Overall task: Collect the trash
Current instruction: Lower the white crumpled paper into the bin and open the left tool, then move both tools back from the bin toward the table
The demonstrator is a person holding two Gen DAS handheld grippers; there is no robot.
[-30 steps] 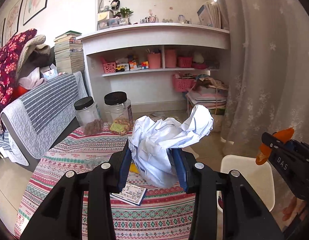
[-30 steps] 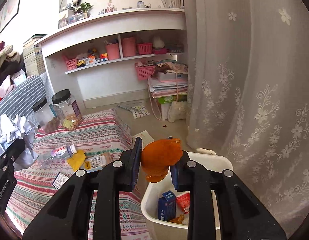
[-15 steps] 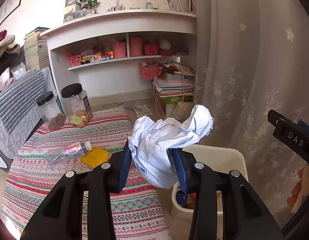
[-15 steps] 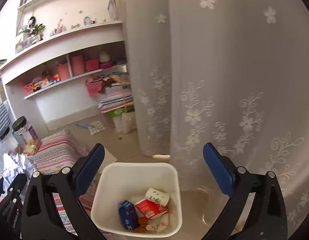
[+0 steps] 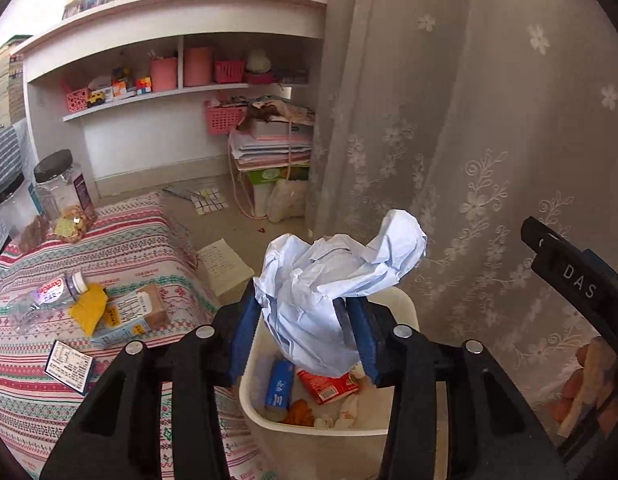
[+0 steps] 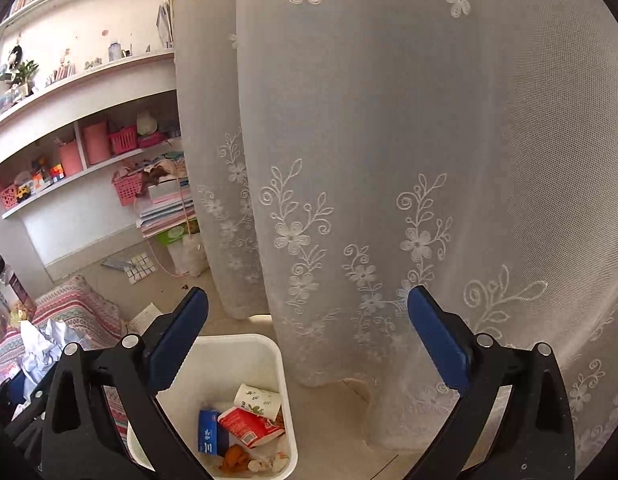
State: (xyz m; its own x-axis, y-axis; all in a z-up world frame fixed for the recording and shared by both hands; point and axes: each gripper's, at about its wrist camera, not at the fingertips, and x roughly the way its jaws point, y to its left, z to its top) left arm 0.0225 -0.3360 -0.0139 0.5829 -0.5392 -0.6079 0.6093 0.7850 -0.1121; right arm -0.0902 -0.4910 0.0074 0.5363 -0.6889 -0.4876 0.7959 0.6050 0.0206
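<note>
The white bin (image 5: pixel 401 304) stood on the floor between the striped tabletop (image 5: pixel 121 248) at 9 o'clock and the lace curtain (image 5: pixel 469 140) at 3 o'clock. The bin's near rim sat low in the left wrist view, and its mouth was open and wide. A blue carton (image 6: pixel 208 432), a red wrapper (image 6: pixel 249 426) and a paper cup (image 6: pixel 257 400) lay inside it.

The left tool (image 5: pixel 305 332) was over the bin. Its jaws had just been opening. The crumpled white paper (image 5: pixel 333 284) was between its blue pads (image 5: pixel 241 332), touching the left pad, with a small gap at the right one.

The right tool (image 6: pixel 307 334) was open very wide and held nothing. It hung beside the curtain, with the bin at 7 o'clock.

A plastic bottle (image 5: pixel 45 292), a yellow scrap (image 5: pixel 87 308) and a brown carton (image 5: pixel 129 316) lay on the tabletop.
</note>
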